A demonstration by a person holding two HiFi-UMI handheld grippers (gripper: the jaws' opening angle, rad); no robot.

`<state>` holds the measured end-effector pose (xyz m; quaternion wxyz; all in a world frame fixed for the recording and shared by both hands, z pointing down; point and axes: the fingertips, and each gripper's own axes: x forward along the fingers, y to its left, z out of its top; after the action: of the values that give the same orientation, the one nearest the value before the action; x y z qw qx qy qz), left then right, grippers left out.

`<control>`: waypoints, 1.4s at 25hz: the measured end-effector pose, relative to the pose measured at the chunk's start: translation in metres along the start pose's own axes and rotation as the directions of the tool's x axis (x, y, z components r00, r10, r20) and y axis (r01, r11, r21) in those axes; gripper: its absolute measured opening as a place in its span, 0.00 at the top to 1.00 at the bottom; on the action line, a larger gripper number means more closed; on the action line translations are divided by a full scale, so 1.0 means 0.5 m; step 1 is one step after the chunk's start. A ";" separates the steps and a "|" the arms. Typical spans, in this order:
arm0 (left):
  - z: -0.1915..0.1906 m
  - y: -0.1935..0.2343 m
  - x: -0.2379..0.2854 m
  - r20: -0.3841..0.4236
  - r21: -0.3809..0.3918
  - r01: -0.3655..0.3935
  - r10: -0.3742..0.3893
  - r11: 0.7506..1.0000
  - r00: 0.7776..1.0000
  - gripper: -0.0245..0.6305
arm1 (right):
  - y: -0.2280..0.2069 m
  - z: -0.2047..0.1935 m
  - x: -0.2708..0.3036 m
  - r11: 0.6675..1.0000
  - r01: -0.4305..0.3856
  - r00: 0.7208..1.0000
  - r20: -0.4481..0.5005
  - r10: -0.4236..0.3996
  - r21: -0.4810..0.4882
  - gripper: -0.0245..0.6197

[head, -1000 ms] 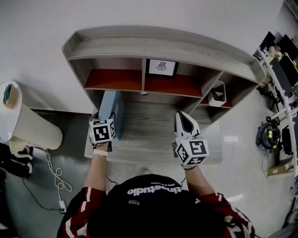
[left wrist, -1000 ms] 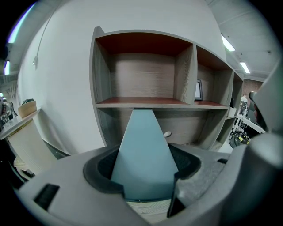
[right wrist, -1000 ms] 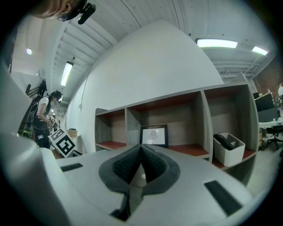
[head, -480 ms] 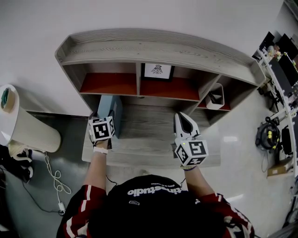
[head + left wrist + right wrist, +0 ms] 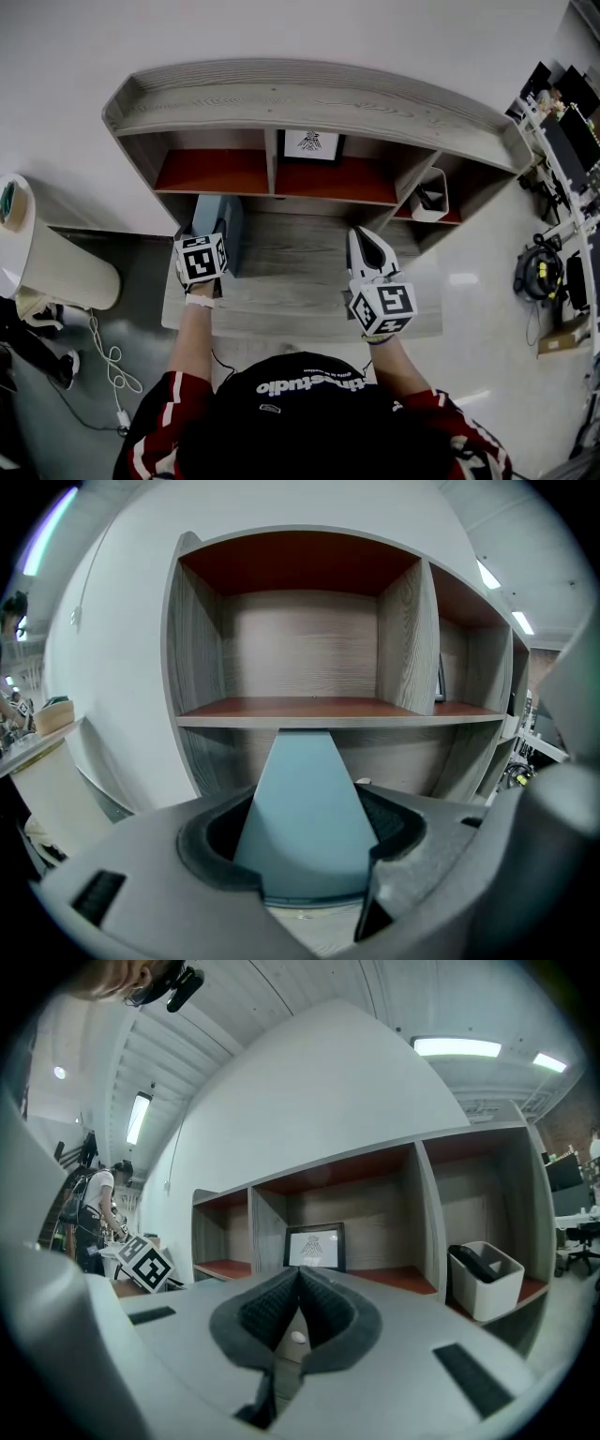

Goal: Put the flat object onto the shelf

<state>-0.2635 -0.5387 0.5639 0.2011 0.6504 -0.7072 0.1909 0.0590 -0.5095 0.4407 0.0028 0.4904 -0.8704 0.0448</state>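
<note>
In the head view, the left tool (image 5: 202, 246) and the pale blue flat object (image 5: 217, 217) it grips have edged a little left and toward the shelf (image 5: 309, 98) over the last second. The object now stands on edge just below the left compartment. The right tool (image 5: 368, 251) has barely moved above the counter (image 5: 291, 272). I judge this an approach: the object is lined up with the left bay but not yet placed. Whether its lower edge touches the counter is hard to tell from here.

In the left gripper view, the jaws of the left tool (image 5: 305, 844) are clamped on the flat object (image 5: 305, 799), whose far end points at the front lip of the red shelf board (image 5: 309, 708). That bay is empty.

In the right gripper view, the right tool (image 5: 298, 1312) is closed, pads together, with nothing between them.

Counted: one flat object, two tools, three compartments, one framed picture (image 5: 314, 1246) in the middle compartment, and one white bin (image 5: 487, 1279) in the right one.
</note>
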 end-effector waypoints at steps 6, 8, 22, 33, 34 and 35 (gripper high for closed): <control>0.002 -0.003 0.001 0.017 -0.006 0.016 -0.016 1.000 1.000 0.53 | -0.007 -0.002 0.002 1.000 0.004 1.000 0.003 -0.004 0.004 0.96; 0.002 -0.002 -0.001 0.025 0.004 0.016 -0.016 1.000 1.000 0.53 | -0.005 -0.002 0.001 1.000 0.003 1.000 0.002 -0.003 0.004 0.96; 0.010 -0.002 -0.054 0.115 0.050 0.038 -0.044 0.998 0.992 0.52 | 0.035 -0.004 -0.041 1.000 0.009 1.000 -0.011 -0.009 -0.011 0.96; 0.029 -0.008 -0.115 0.147 0.069 0.076 -0.086 0.995 0.985 0.52 | 0.074 0.015 -0.104 0.999 0.030 1.000 0.009 -0.030 -0.027 0.96; 0.030 -0.008 -0.122 0.151 0.074 0.077 -0.088 0.994 0.985 0.52 | 0.079 0.016 -0.110 0.999 0.031 0.999 0.010 -0.031 -0.028 0.96; 0.031 -0.008 -0.129 0.156 0.077 0.078 -0.089 0.994 0.984 0.52 | 0.083 0.018 -0.116 0.999 0.033 0.999 0.011 -0.032 -0.029 0.96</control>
<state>-0.2554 -0.4931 0.5164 0.1286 0.6994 -0.6859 0.1545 0.0539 -0.4392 0.4259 0.0058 0.5046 -0.8628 0.0295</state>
